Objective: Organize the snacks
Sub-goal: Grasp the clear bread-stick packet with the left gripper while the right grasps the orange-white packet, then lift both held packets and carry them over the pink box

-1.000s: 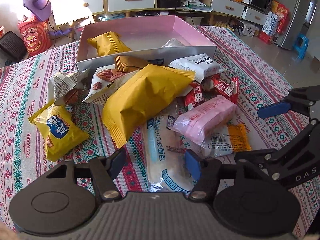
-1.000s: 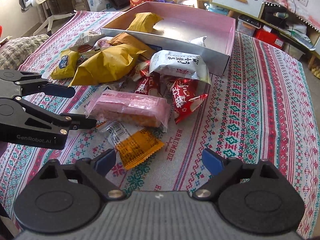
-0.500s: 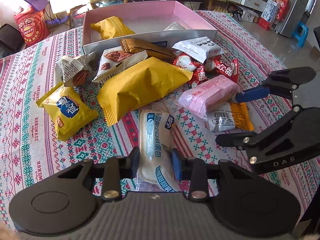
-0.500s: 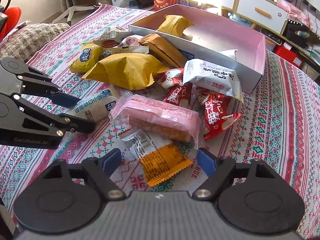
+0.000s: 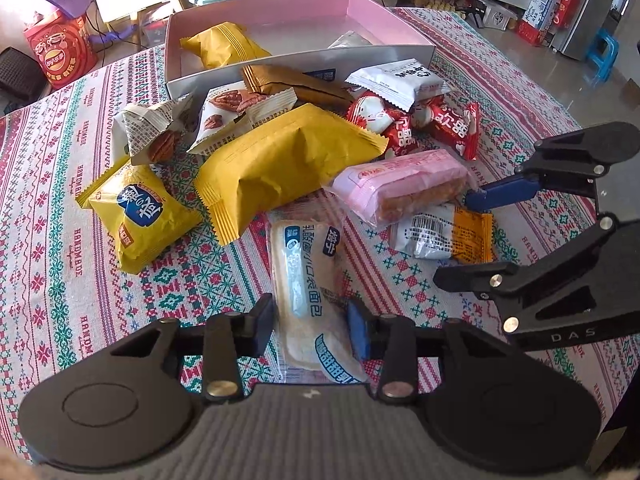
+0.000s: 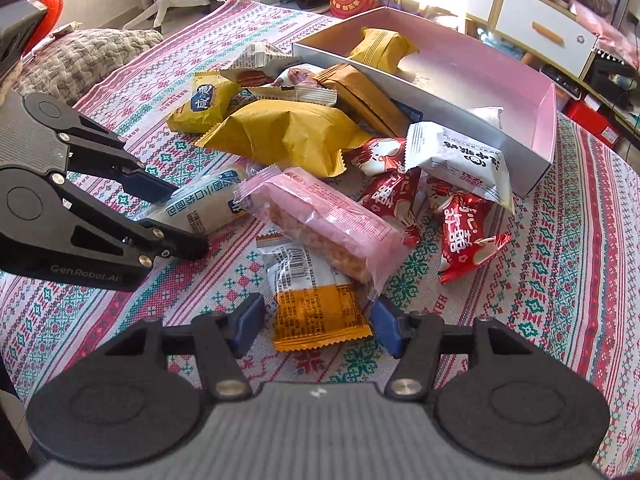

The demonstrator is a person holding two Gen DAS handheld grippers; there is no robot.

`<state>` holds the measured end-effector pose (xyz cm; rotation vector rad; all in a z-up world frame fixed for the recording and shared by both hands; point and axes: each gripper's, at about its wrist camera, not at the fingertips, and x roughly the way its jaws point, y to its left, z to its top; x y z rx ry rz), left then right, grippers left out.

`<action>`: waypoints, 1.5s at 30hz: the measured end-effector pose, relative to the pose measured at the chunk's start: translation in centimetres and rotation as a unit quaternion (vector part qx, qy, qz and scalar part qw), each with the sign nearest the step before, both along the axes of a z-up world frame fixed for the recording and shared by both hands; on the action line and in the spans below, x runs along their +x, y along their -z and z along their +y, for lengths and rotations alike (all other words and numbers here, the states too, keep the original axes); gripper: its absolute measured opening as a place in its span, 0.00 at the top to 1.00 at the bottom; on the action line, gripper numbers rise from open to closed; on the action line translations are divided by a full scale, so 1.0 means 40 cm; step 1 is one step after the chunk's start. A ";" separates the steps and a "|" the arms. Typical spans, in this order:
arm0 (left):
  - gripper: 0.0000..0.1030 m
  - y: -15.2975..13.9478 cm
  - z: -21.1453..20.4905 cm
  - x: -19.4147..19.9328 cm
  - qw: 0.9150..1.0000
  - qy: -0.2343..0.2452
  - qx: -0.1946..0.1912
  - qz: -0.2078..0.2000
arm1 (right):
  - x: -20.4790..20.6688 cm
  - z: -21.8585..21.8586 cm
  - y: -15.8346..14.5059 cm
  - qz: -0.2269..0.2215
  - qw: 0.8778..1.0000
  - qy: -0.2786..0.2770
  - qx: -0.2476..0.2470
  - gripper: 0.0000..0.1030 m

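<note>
**Both tongs lined up on snacks, box waiting beyond**

Left tongs (image 5: 311, 322) straddle the near end of the white bread pack (image 5: 310, 280), pads touching or just off its sides; it lies flat on the tabletop (image 5: 48, 240), so I read this as closing in, not lifted. Firm grip or not: cannot tell. Lengthwise approach makes sense, the narrow end fits between the pads.

Right tongs (image 6: 316, 326) are released, jaws spread either side of the orange-and-white sachet (image 6: 314, 304), not pinching. The pink bar (image 6: 328, 220) lies just ahead, overlapping the sachet's far end, so pulling the sachet may drag it.

Pink box (image 5: 384, 20) sits beyond the pile, far from both tongs, holding a yellow pack (image 5: 222, 44) and a small white pack (image 5: 348, 40). The big yellow bag (image 5: 280, 160) and red candies (image 6: 468, 228) lie loose ahead, likely dumped for sorting.
</note>
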<state>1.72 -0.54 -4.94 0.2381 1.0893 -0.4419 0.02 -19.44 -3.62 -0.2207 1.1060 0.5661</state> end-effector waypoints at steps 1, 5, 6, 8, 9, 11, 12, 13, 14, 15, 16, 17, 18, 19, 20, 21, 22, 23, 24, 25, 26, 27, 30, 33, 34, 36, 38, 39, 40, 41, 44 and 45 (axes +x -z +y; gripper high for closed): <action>0.54 0.001 -0.002 0.000 1.000 0.001 0.001 -0.001 | 0.001 0.002 0.001 -0.001 1.000 0.000 0.002 0.42; 0.52 0.005 -0.008 0.001 1.000 0.002 0.002 -0.005 | -0.001 0.020 0.006 -0.016 1.000 0.002 0.007 0.42; 0.52 0.006 -0.008 0.001 1.000 0.001 0.002 -0.005 | -0.002 0.023 0.006 -0.019 1.000 0.001 0.007 0.44; 0.52 0.007 -0.008 0.000 1.000 0.000 0.000 -0.005 | -0.002 0.029 0.002 -0.018 1.000 0.000 0.009 0.54; 0.52 0.006 -0.005 0.001 1.000 -0.002 -0.001 -0.004 | -0.002 0.031 -0.002 -0.015 1.000 0.000 0.009 0.62; 0.55 0.004 -0.001 0.001 1.000 -0.005 -0.001 -0.002 | -0.006 0.036 -0.007 -0.014 1.000 -0.003 -0.001 0.64; 0.58 0.003 0.002 0.002 1.000 -0.008 -0.001 0.000 | -0.009 0.038 -0.008 -0.014 1.000 -0.006 -0.005 0.65; 0.60 0.001 0.003 0.003 1.000 -0.009 -0.001 0.002 | -0.010 0.038 -0.009 -0.012 1.000 -0.007 -0.007 0.65; 0.61 -0.001 0.005 0.003 1.000 -0.011 -0.002 0.005 | -0.012 0.037 -0.011 -0.009 1.000 -0.008 -0.007 0.65; 0.65 -0.003 0.008 0.004 1.000 -0.012 -0.005 0.007 | -0.013 0.036 -0.014 -0.006 1.000 -0.008 -0.006 0.65; 0.68 -0.005 0.010 0.004 1.000 -0.012 -0.007 0.009 | -0.014 0.035 -0.016 -0.003 1.000 -0.009 -0.005 0.65; 0.69 -0.007 0.011 0.005 1.000 -0.011 -0.009 0.012 | -0.015 0.034 -0.018 -0.002 1.000 -0.008 -0.005 0.65; 0.70 -0.009 0.011 0.004 1.000 -0.011 -0.010 0.013 | -0.018 0.033 -0.020 0.000 1.000 -0.007 -0.005 0.65; 0.71 -0.011 0.011 0.002 1.000 -0.010 -0.010 0.013 | -0.018 0.031 -0.021 0.001 1.000 -0.006 -0.004 0.65; 0.72 -0.012 0.009 0.001 1.000 -0.008 -0.009 0.013 | -0.020 0.030 -0.023 0.003 1.000 -0.005 -0.002 0.65; 0.73 -0.015 0.006 -0.002 1.000 -0.005 -0.007 0.011 | -0.021 0.029 -0.025 0.005 1.000 -0.004 -0.001 0.65; 0.73 -0.016 0.005 -0.003 1.000 -0.004 -0.006 0.009 | -0.021 0.029 -0.027 0.007 1.000 -0.003 0.000 0.65; 0.74 -0.019 0.003 -0.007 1.000 -0.003 -0.004 0.007 | -0.022 0.029 -0.029 0.008 1.000 -0.003 0.000 0.65; 0.75 -0.022 0.002 -0.008 1.000 -0.003 -0.004 0.006 | -0.023 0.029 -0.032 0.008 1.000 -0.003 0.001 0.65; 0.76 -0.024 0.002 -0.009 1.000 -0.003 -0.005 0.005 | -0.024 0.029 -0.034 0.008 1.000 -0.003 0.001 0.65; 0.76 -0.026 0.001 -0.009 1.000 -0.002 -0.004 0.006 | -0.024 0.029 -0.036 0.008 1.000 -0.002 0.001 0.65; 0.76 -0.028 0.000 -0.010 1.000 -0.002 -0.004 0.005 | -0.025 0.028 -0.039 0.008 1.000 -0.001 0.003 0.65; 0.77 -0.034 0.000 -0.012 1.000 -0.002 -0.005 0.003 | -0.026 0.027 -0.051 0.003 1.000 0.000 0.007 0.65; 0.77 -0.046 0.000 -0.015 1.000 -0.001 -0.006 0.001 | -0.026 0.024 -0.064 -0.002 1.000 0.002 0.012 0.65; 0.77 -0.051 0.000 -0.016 1.000 0.000 -0.007 -0.001 | -0.026 0.023 -0.069 -0.004 1.000 0.003 0.013 0.65; 0.77 -0.060 0.000 -0.019 1.000 0.000 -0.009 -0.003 | -0.025 0.021 -0.078 -0.007 1.000 0.006 0.016 0.65; 0.77 -0.067 0.001 -0.022 1.000 -0.001 -0.011 -0.006 | -0.024 0.017 -0.085 -0.009 1.000 0.009 0.020 0.65; 0.78 -0.072 0.002 -0.025 1.000 -0.001 -0.013 -0.007 | -0.023 0.016 -0.089 -0.010 1.000 0.011 0.021 0.65; 0.78 -0.076 0.002 -0.026 1.000 -0.001 -0.015 -0.008 | -0.022 0.014 -0.094 -0.012 1.000 0.012 0.022 0.65; 0.78 -0.081 0.002 -0.027 1.000 -0.001 -0.017 -0.009 | -0.022 0.012 -0.098 -0.015 1.000 0.014 0.022 0.65; 0.78 -0.099 0.007 -0.028 1.000 -0.002 -0.024 -0.017 | -0.016 0.006 -0.109 -0.021 0.999 0.020 0.026 0.65; 0.78 -0.108 0.007 -0.028 0.999 -0.001 -0.027 -0.019 | -0.013 0.003 -0.113 -0.022 0.999 0.022 0.028 0.65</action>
